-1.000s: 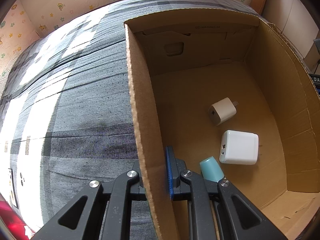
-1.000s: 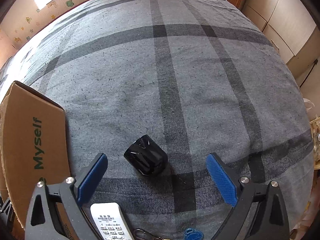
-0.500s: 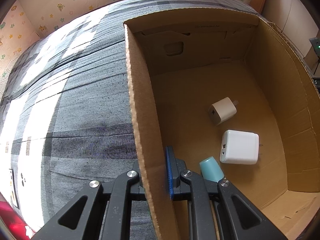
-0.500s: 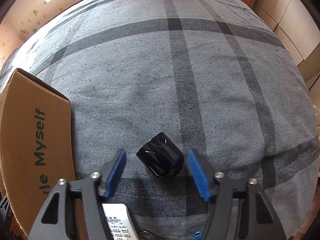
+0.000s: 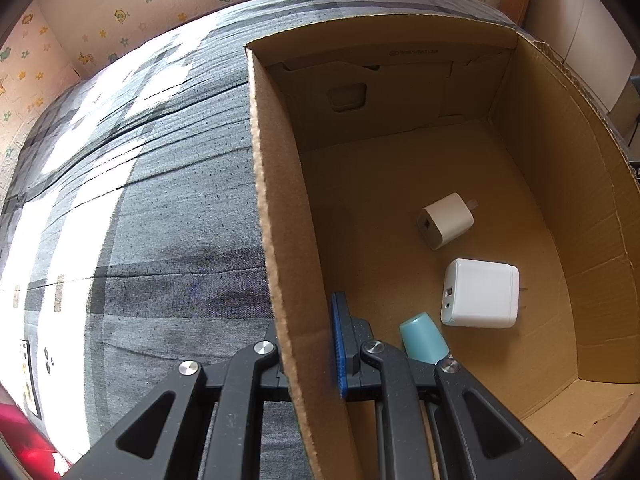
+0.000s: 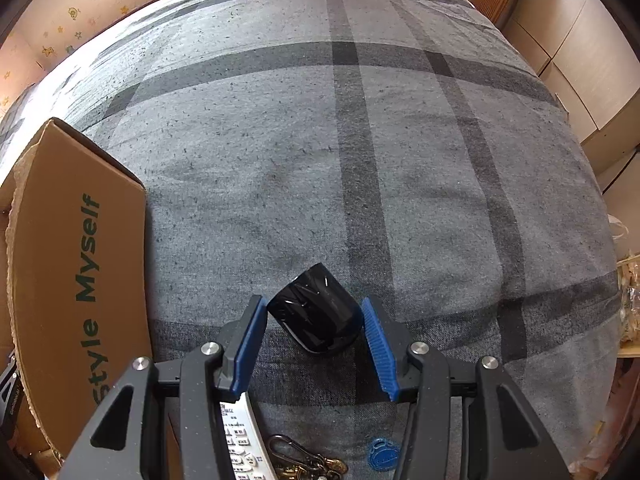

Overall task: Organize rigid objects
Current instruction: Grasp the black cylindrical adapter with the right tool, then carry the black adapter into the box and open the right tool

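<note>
The right gripper has its blue pads closed in on a small black cup lying on its side on the grey checked bedspread. The pads sit against the cup's two flanks at roughly a third of the gripper's reach, so I would call it gripped, though not yet lifted. The left gripper is pinched tight on the near side wall of the cardboard box, one finger outside and one inside, steadying it.

To do this well, I think the pads want to sit square across the widest part of the cup. It is glossy and tapered, so a grip near one end could squirt it out. A straight lift before any sideways travel looks wisest, since the soft bedding gives no firm push-back.

The box stands to the left of the cup, with its printed wall facing it, and that wall is tall, so the cup must clear the top edge before going in. Inside, two white chargers and a teal cup lie toward the near right part of the floor. The far half is bare and the easier place to set down. Just behind the right gripper lie a white remote, a key clip and a blue tag, so pulling backward is tight. Ahead and to the right the bedspread is open.
</note>
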`<state>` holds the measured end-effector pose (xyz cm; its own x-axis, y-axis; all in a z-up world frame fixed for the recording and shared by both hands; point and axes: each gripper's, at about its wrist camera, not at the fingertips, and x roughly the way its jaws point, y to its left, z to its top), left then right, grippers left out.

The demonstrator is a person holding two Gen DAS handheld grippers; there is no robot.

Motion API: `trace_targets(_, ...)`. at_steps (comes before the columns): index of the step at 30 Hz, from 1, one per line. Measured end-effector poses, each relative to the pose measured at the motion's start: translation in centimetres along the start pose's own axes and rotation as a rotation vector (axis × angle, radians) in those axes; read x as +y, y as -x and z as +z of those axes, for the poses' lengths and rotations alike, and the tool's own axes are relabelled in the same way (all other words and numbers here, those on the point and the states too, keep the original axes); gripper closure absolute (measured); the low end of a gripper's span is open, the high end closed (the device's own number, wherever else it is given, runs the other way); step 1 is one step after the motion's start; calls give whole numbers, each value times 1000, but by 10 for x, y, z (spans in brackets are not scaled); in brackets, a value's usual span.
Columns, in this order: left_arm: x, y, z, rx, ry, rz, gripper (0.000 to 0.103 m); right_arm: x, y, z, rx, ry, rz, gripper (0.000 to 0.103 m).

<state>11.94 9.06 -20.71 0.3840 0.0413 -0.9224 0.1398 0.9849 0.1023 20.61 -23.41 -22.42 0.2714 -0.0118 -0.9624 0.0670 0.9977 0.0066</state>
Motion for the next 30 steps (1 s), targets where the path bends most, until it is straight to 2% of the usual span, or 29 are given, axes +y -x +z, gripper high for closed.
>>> trace_targets(17,3,0,-1,-2,10,-11,90,4,64,-21,-32,65,-17,50)
trace_targets(30,5,1,-2,-3,13,-13,89,40,115,-32,-79,170,9,50)
